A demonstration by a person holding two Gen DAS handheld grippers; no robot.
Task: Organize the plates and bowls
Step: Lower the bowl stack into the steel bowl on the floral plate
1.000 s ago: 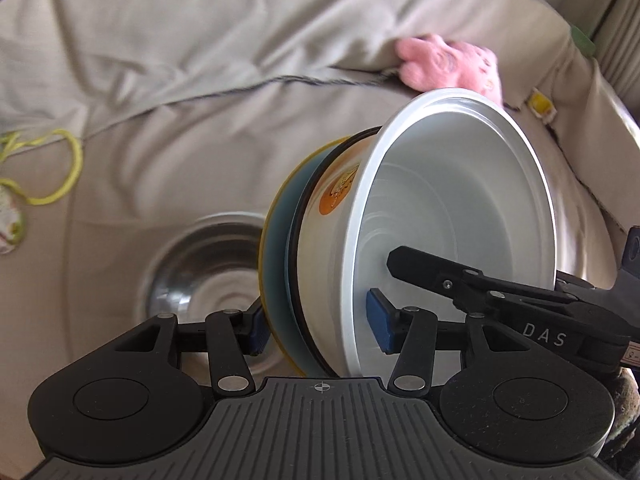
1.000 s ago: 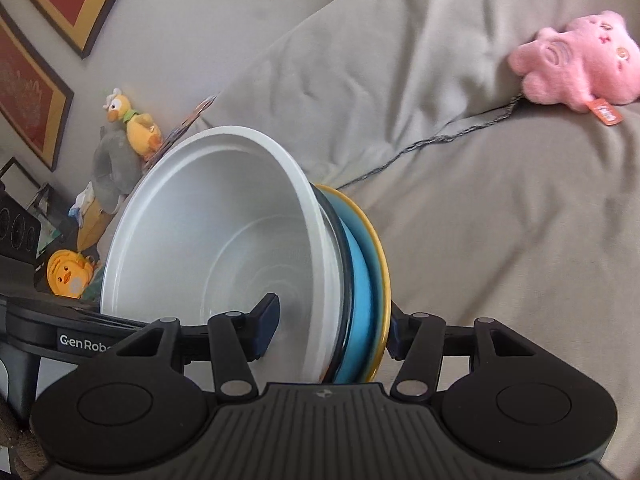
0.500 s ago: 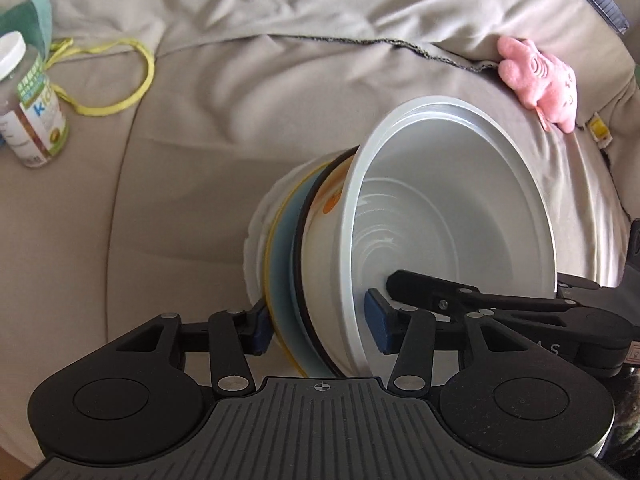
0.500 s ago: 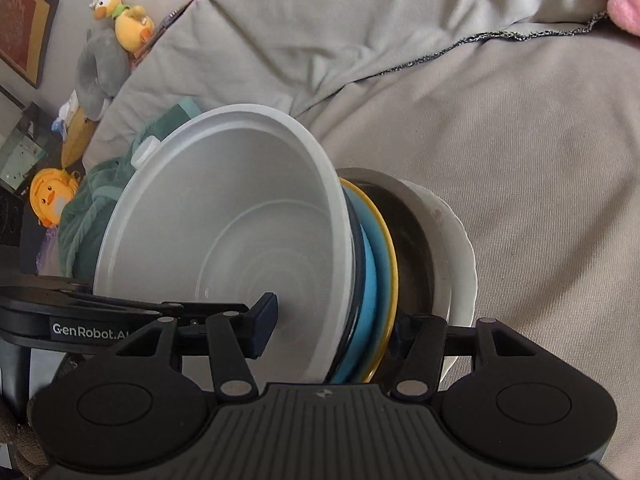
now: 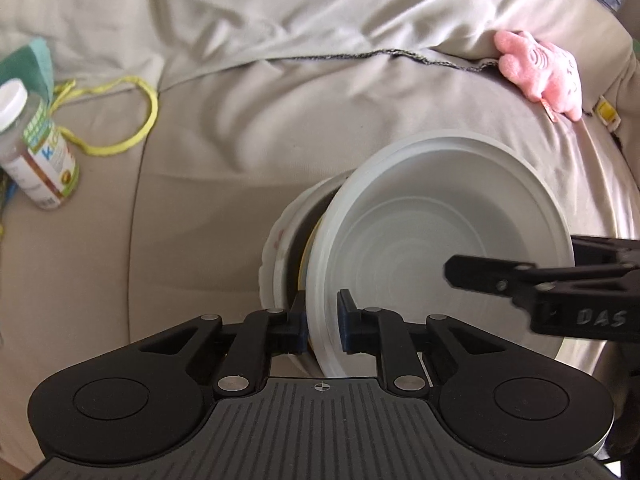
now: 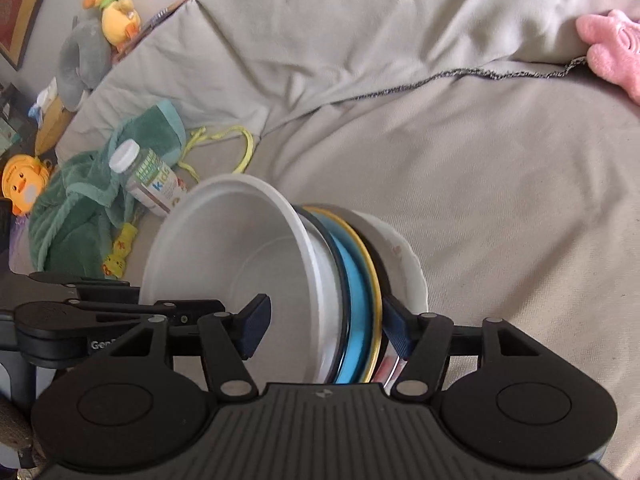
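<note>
A white bowl [image 5: 436,248] stands tilted on its side, nested in a black-rimmed bowl [image 6: 338,280], a blue plate [image 6: 358,300] and a yellow plate [image 6: 374,300]. Behind them are a dark steel bowl [image 6: 370,232] and a scalloped white plate [image 6: 408,264] on the sofa. My left gripper [image 5: 322,328] is shut on the white bowl's rim. My right gripper [image 6: 326,330] straddles the nested stack, one pad inside the white bowl and one behind the yellow plate. Its jaws are opening and the pads stand off the stack. Its finger [image 5: 480,272] shows inside the bowl in the left wrist view.
A vitamin bottle [image 5: 38,152] and a yellow cord [image 5: 120,120] lie to the left on the beige sofa cushion [image 5: 240,160]. A green towel [image 6: 80,208] and duck toys [image 6: 112,12] are further left. A pink plush toy [image 5: 540,76] sits at the back right.
The left jaws went from straddling the whole stack to pinching only the white bowl's rim. The stack came down against the steel bowl and white plate. The right jaws widened.
</note>
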